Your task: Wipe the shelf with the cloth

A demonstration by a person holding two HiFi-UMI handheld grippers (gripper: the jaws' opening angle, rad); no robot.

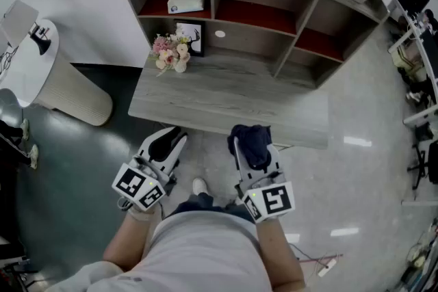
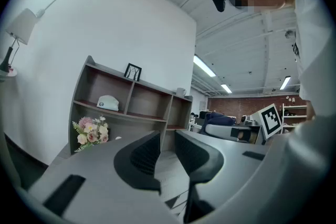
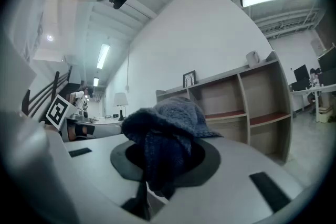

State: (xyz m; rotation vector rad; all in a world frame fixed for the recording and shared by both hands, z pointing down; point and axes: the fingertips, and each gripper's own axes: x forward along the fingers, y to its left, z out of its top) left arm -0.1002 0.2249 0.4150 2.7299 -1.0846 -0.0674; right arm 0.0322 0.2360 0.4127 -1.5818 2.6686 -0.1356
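**Head view:** Showing the cloth [image 1: 253, 146] as a dark blue, fuzzy bunch, crumpled rather than folded, at 5 o'clock from the picture's middle. Lying just short of the front edge of the shelf [image 1: 226, 106], not touching it. Sitting clamped in the right gripper [image 1: 250, 136], with the bunch's long axis running along the jaws toward 12 o'clock, toward the shelf. Holding both grippers level and side by side at 6 o'clock of the shelf. Keeping the left gripper [image 1: 169, 137] at 9 o'clock of the right one, well apart from the cloth. Flowers [image 1: 171, 52] standing at 11 o'clock on the shelf's lower board.

**Left gripper view:** Pointing level toward the shelf, flowers at 9 o'clock. Jaws standing apart by a narrow gap, gripping nothing.

**Right gripper view:** Pressing together on the cloth. Heaping over the jaws at the picture's middle, hiding their tips and showing a looped, towel-like pile. One fold hanging toward 6 o'clock into the slot between the jaws. Shelf compartments lying at 3 o'clock.
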